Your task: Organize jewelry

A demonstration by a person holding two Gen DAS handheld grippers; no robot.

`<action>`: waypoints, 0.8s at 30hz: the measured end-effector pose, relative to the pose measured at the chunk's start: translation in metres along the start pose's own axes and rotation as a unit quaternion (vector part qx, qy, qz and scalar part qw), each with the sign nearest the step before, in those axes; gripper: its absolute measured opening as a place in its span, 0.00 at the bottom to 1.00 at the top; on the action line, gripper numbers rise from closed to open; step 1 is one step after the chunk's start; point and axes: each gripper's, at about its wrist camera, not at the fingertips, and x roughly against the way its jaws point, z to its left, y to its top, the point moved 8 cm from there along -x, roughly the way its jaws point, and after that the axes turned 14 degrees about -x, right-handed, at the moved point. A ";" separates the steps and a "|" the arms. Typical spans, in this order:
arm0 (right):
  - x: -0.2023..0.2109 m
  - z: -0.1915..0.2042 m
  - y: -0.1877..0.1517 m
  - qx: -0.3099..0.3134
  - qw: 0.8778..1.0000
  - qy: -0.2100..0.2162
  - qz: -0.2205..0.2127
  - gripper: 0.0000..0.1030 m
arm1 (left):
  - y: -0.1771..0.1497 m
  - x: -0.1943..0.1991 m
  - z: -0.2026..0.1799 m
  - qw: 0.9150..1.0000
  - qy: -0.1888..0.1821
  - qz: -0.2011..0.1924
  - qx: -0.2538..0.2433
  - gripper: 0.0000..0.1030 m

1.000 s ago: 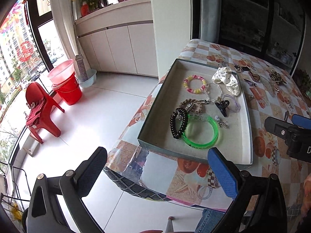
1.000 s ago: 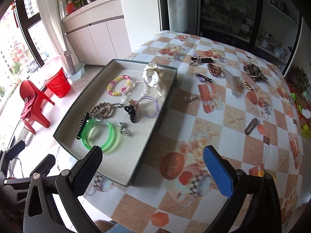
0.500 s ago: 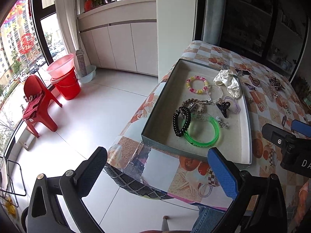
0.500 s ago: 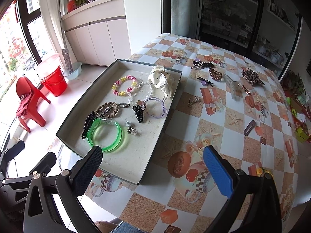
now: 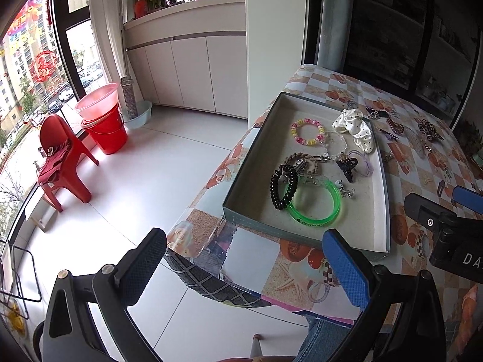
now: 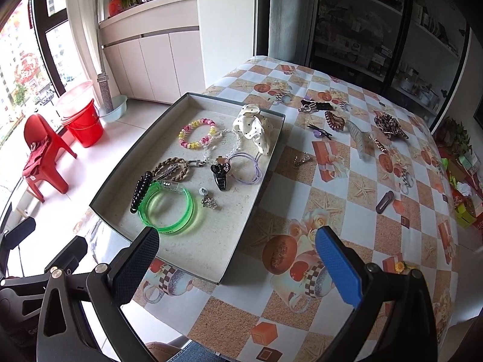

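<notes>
The tiny charm point(image 6: 208, 201) is hard to make out. Left gripper point(image 5: 244, 259) and right gripper point(image 6: 237, 253) fingers spread wide, holding nothing.

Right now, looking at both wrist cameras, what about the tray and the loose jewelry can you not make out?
- Green bangle: right view, the gripper's black finger covers its near edge.
- Tray: left view, near right corner hidden behind the blue finger.
- Small charm in the tray: too small to identify in either view.
- Loose pieces at the table's far end: small and fisheye-warped, types unclear.
- Table: right edge cut off by the frame.
</notes>
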 end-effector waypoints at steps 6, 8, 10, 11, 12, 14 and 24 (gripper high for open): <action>0.000 0.000 -0.001 0.000 1.000 0.001 0.000 1.00 | 0.000 0.001 0.000 1.000 0.001 0.000 -0.001 1.00; 0.000 0.000 -0.001 0.000 1.000 0.000 0.000 1.00 | 0.000 0.001 0.000 1.000 0.002 0.000 -0.001 1.00; 0.001 0.000 -0.001 -0.001 1.000 0.001 0.000 1.00 | 0.000 0.003 0.000 1.000 0.004 0.001 -0.002 1.00; 0.000 0.000 -0.001 -0.001 1.000 0.000 0.000 1.00 | -0.001 0.003 0.000 1.000 0.003 0.001 -0.002 1.00; 0.000 0.000 -0.001 -0.001 1.000 0.000 0.000 1.00 | -0.001 0.003 0.000 1.000 0.004 0.001 -0.003 1.00; 0.000 0.001 -0.001 -0.002 1.000 0.001 0.001 1.00 | -0.001 0.003 0.000 1.000 0.005 0.002 -0.003 1.00; 0.001 -0.001 -0.004 -0.003 1.000 0.002 0.004 1.00 | -0.002 0.002 -0.002 1.000 0.005 0.003 -0.006 1.00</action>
